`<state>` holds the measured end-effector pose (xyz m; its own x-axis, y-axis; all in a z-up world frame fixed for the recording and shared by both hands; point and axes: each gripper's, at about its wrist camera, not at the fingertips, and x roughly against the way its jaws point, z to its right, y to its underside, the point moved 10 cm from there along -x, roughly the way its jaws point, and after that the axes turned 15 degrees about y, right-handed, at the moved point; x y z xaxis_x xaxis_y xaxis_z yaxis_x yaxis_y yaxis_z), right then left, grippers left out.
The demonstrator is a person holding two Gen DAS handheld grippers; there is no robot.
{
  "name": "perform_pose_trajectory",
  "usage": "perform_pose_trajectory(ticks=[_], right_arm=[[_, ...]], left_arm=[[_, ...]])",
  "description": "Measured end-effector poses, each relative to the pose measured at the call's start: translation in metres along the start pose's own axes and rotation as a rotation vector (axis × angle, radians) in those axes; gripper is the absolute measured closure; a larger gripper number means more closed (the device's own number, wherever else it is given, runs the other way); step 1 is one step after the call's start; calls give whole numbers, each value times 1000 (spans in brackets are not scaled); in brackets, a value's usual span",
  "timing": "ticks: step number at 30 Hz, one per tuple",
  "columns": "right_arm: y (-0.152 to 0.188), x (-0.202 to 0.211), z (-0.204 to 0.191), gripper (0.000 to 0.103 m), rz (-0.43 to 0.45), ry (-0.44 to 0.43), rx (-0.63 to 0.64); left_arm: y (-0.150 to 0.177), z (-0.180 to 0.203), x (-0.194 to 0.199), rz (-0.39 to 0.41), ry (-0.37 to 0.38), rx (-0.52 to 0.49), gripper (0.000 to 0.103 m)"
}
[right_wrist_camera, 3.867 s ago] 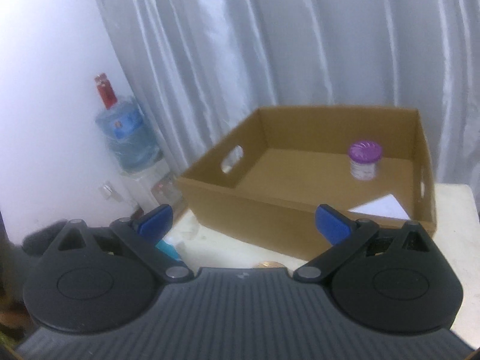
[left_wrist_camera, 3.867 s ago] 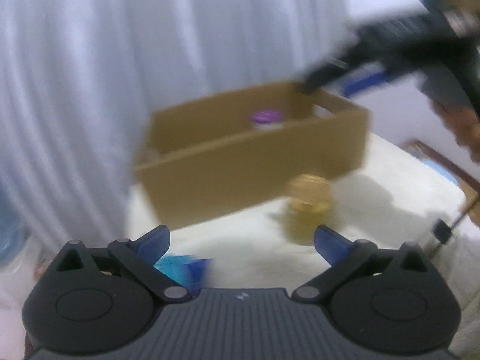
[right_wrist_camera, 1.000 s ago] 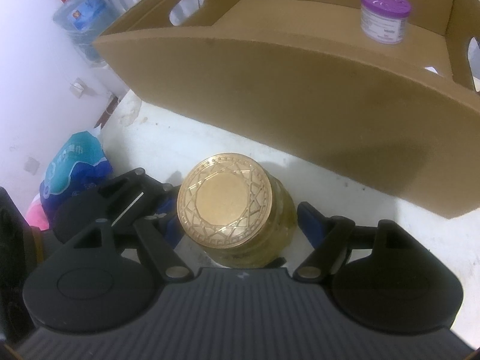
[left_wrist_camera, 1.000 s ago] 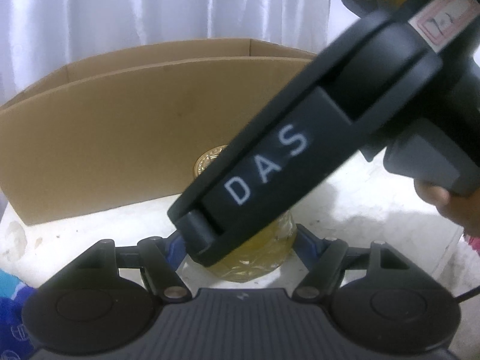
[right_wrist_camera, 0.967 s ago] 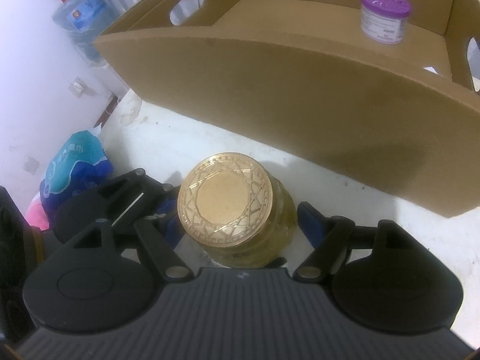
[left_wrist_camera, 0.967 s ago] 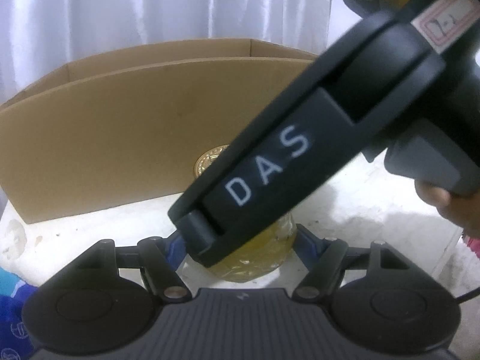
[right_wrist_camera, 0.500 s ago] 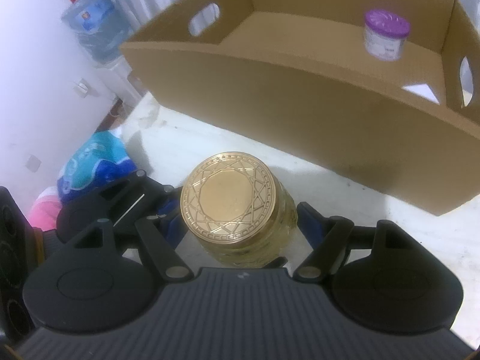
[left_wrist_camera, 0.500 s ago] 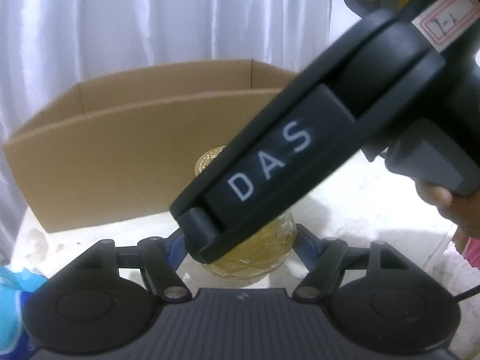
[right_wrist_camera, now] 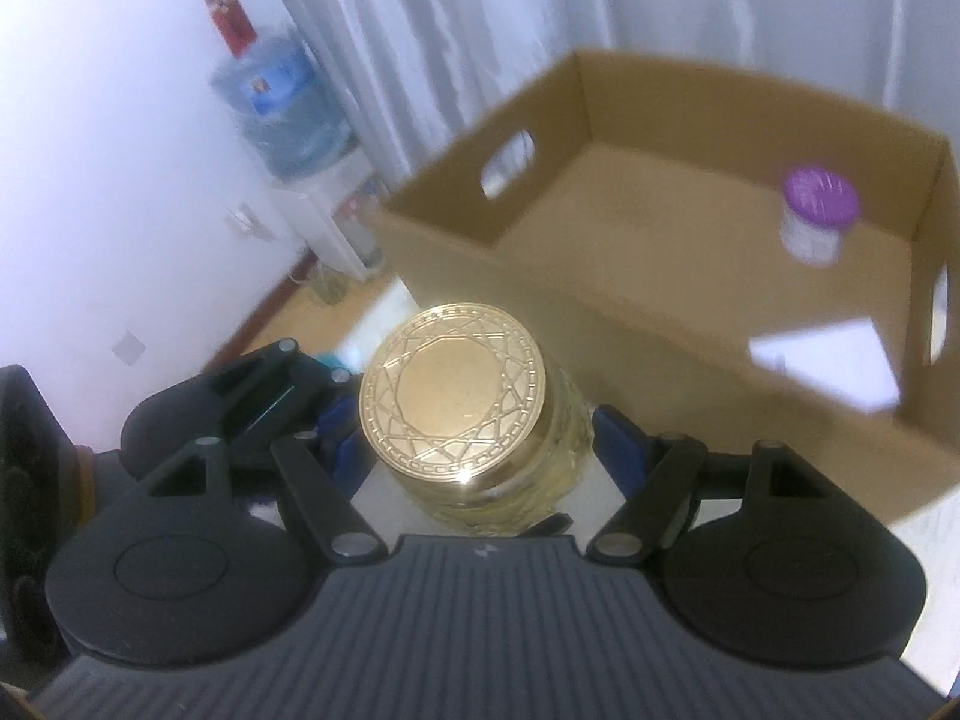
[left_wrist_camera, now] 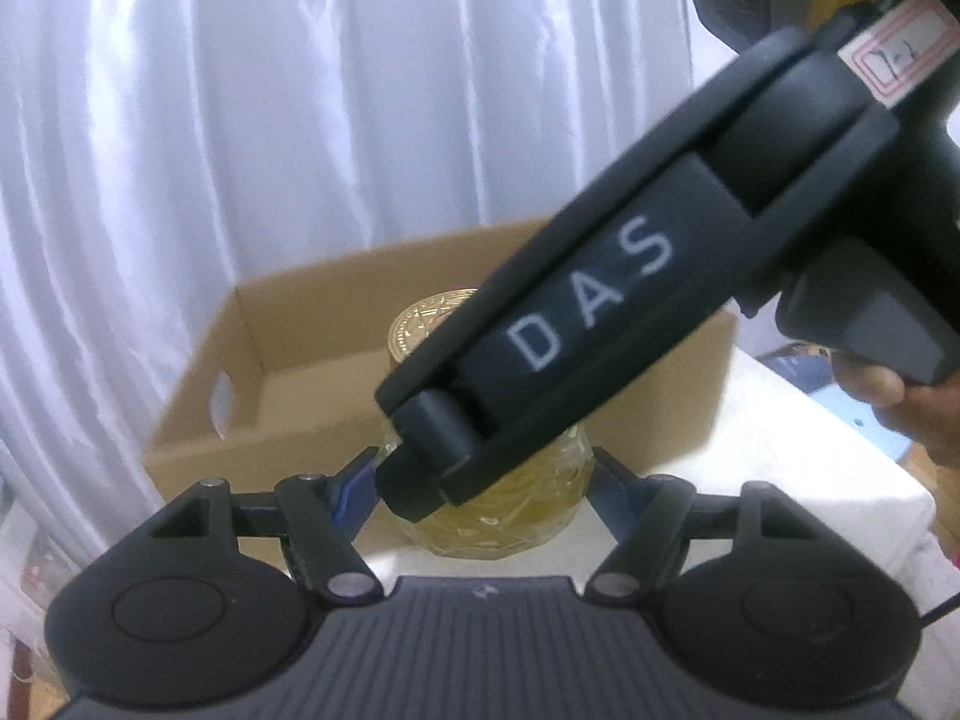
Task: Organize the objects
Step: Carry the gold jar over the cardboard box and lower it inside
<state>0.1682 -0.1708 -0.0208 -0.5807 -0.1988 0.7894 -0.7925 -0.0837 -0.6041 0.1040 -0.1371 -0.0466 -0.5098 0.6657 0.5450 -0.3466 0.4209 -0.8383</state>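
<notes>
Both claws, left gripper (left_wrist_camera: 483, 483) and right gripper (right_wrist_camera: 474, 441), are squeezing the glass jar (right_wrist_camera: 480, 438) midair just before the cardboard box (right_wrist_camera: 690, 312). It's looking heavy, slick and breakable, so gripping the body below the gold lid (right_wrist_camera: 453, 387) seems right.

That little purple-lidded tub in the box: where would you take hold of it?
Grip the purple-lidded tub by its round sides just under the lid, coming straight down from above: it stands upright, and the cardboard box walls block a sideways approach.
</notes>
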Motion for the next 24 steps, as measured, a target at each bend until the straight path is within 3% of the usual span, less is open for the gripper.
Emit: perform_pose_trajectory(ticks=[6,13,19,24], right_arm=[[-51,6,8,28,42,-30,-3],[-105,-27,44,28,13,-43,-49],[-124,-79,84,28,-81,-57,-95],[-118,-126,104,29,-167,-85,-131]], left_arm=[[-35,-20,-7,-10,-18,-23,30],[-61,-44,-53,-89,26,17,30],[-53,-60,-108,-211,85,91,30],[-32,-68,-143,-329,115,152,30]])
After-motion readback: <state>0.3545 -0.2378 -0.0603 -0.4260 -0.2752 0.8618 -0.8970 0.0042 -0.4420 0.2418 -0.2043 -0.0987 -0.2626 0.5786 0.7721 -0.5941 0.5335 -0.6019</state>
